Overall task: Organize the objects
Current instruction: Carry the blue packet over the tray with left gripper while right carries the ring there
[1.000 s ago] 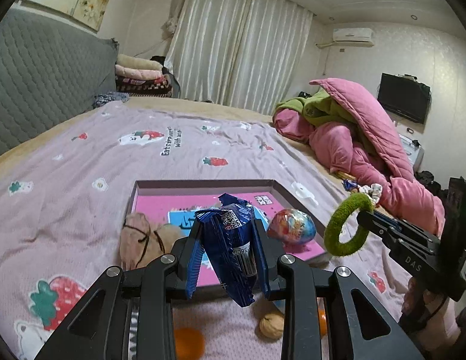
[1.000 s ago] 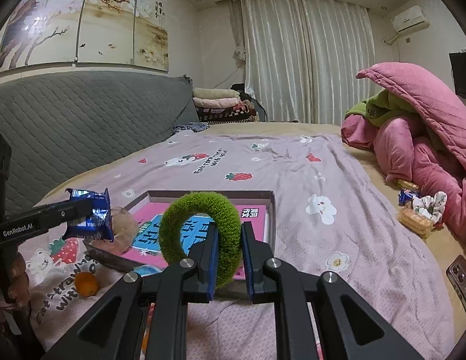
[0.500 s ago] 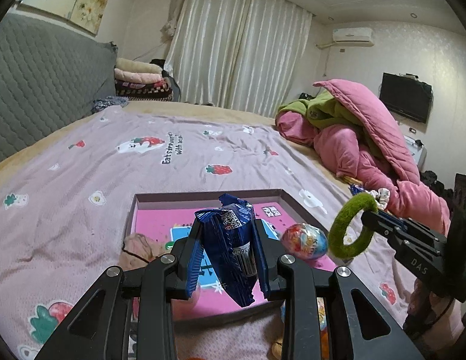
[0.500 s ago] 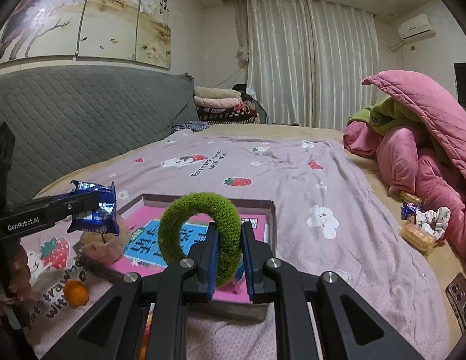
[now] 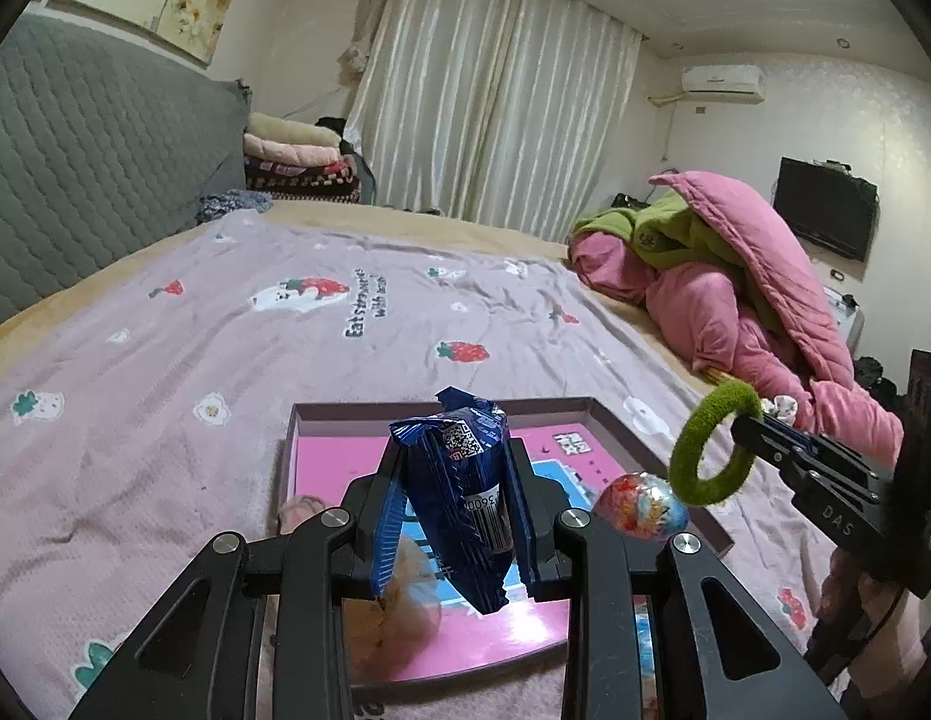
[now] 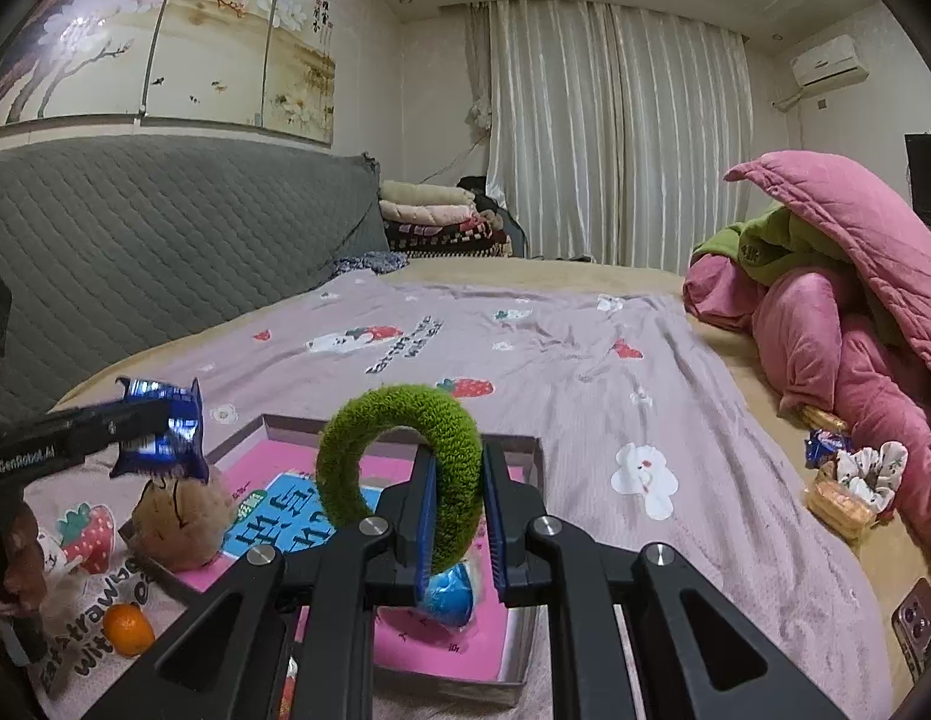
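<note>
A crinkled blue snack pack (image 5: 462,501) sits pinched in the left tongs (image 5: 459,516), above the pink-floored tray (image 5: 369,411) on the bed. The right tongs (image 6: 459,507) clamp a fuzzy green ring (image 6: 399,468) — also over the tray, where a foil egg (image 5: 639,507) and tan plush (image 6: 177,522) lie.

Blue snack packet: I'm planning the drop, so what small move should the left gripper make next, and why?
Probably lower it and open. The left gripper clamps the blue snack packet above the pink-lined tray, beside the plush toy lying inside.
</note>
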The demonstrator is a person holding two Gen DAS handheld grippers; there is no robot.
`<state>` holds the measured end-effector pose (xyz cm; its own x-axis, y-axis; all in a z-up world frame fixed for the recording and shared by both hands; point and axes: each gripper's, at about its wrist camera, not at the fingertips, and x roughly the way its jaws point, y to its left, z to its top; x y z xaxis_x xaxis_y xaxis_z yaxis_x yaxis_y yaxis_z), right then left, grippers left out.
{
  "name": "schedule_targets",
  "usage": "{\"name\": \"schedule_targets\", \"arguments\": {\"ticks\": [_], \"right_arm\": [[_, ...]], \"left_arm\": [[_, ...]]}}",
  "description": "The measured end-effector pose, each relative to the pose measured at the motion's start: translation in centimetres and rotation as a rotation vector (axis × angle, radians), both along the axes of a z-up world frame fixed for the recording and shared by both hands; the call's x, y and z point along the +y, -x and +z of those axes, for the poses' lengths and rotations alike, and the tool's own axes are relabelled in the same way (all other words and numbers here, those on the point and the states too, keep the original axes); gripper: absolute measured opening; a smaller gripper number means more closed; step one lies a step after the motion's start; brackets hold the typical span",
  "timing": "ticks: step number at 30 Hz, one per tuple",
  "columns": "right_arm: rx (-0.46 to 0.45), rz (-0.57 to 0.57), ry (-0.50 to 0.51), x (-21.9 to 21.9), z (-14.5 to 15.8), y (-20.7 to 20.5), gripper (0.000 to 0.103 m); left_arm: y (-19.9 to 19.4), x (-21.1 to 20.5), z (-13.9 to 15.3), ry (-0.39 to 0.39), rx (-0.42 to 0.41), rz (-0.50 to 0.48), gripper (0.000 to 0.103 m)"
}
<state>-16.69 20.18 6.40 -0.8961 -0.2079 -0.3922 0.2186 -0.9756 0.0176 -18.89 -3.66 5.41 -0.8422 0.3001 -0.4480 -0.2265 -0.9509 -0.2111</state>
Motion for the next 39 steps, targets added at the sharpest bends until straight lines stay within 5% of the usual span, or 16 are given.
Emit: {"name": "schedule_targets", "arguments": {"ticks": [39], "right_arm": [[-0.115, 0.038, -0.191, -3.4, -4.2, 0.1, 0.015]], "left_arm": [[0.2, 5.1, -5.4, 0.151, -0.123, -0.097, 0.032]]}}
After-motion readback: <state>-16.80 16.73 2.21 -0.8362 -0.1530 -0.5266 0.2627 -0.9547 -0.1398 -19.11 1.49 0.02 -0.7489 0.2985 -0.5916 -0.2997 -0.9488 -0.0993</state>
